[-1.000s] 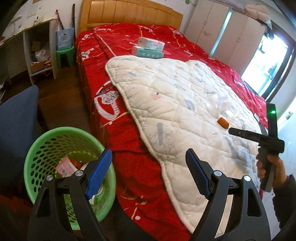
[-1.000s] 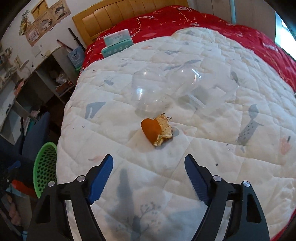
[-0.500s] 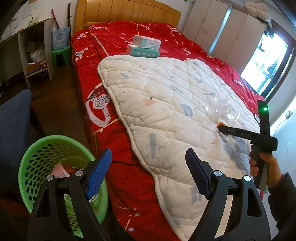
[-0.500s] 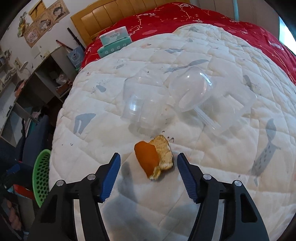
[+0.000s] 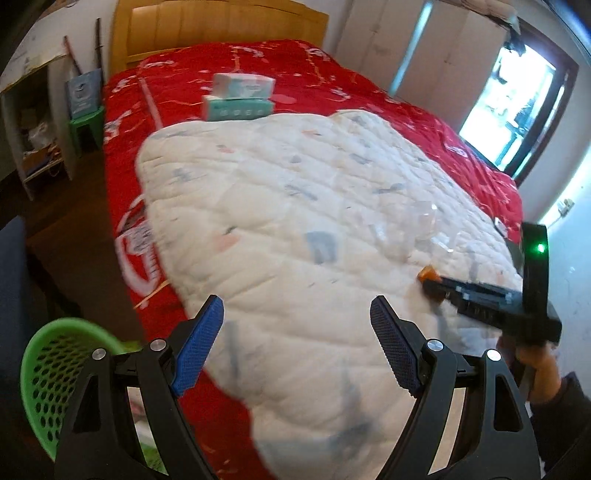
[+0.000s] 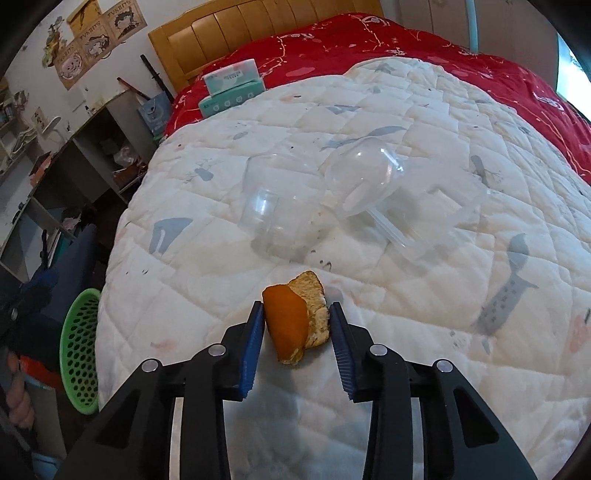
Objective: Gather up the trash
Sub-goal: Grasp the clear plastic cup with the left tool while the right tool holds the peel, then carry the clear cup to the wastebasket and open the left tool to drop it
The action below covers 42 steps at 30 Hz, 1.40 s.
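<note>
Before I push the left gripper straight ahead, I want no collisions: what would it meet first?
Probably the white quilt: the open left gripper points across it, nothing nearer showing between the jaws. Depth is unclear.

**Bedroom setting, daylight**

We note a wooden headboard [image 5: 221, 33] at the far wall, a red bedspread [image 5: 295, 74] under a white quilt [image 5: 295, 221], open shelving [image 5: 33, 133] left, a bright window [image 5: 517, 110] right, and a dark floor [image 5: 74, 206].
</note>
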Tool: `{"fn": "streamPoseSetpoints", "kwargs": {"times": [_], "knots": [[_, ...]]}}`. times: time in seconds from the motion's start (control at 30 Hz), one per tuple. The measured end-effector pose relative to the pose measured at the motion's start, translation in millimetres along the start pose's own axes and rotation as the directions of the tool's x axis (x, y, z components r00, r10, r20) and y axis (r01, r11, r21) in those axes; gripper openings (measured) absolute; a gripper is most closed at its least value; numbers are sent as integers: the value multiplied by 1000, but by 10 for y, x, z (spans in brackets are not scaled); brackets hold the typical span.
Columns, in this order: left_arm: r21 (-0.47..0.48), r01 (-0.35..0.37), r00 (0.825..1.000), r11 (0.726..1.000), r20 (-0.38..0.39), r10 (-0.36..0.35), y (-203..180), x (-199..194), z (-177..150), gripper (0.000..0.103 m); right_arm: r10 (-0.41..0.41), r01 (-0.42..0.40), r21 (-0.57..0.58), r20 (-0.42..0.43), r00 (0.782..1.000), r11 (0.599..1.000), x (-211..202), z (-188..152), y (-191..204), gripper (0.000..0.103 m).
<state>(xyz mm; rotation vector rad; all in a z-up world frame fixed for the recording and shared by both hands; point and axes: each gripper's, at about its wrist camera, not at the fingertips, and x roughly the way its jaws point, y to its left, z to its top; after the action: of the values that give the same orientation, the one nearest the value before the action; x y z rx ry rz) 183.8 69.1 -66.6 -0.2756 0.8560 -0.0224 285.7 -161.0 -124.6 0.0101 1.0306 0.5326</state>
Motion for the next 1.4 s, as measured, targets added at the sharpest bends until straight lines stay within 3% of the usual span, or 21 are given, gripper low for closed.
{"fn": "streamPoseSetpoints", "kwargs": {"times": [0.27, 0.5, 0.97, 1.03, 1.07, 1.1, 1.4], "knots": [[59, 69, 997, 996, -40, -67, -538, 473, 259, 81, -1, 1, -35, 6, 1000, 999, -292, -189, -58, 35], [90, 92, 994, 992, -75, -85, -876, 892, 447, 81, -11, 12, -57, 12, 1000, 998, -456, -341, -123, 35], [52, 112, 982, 992, -158, -102, -1146, 1602, 587, 80, 2, -2, -25, 17, 1000, 1000, -516, -474, -246, 35], [49, 116, 981, 992, -159, -107, -1143, 1631, 579, 73, 4, -3, -20, 18, 1000, 1000, -528, -484, -255, 35], [49, 123, 980, 991, -161, -113, -1139, 1635, 576, 60, 5, -4, -18, 19, 1000, 1000, -535, -486, -260, 35], [49, 130, 979, 990, -166, -120, -1124, 1632, 568, 57, 4, -4, -18, 20, 1000, 1000, -545, -489, -257, 35], [51, 126, 988, 991, -102, -120, -890, 1108, 406, 57, 22, -21, -26, 35, 999, 999, -627, -537, -75, 35]]}}
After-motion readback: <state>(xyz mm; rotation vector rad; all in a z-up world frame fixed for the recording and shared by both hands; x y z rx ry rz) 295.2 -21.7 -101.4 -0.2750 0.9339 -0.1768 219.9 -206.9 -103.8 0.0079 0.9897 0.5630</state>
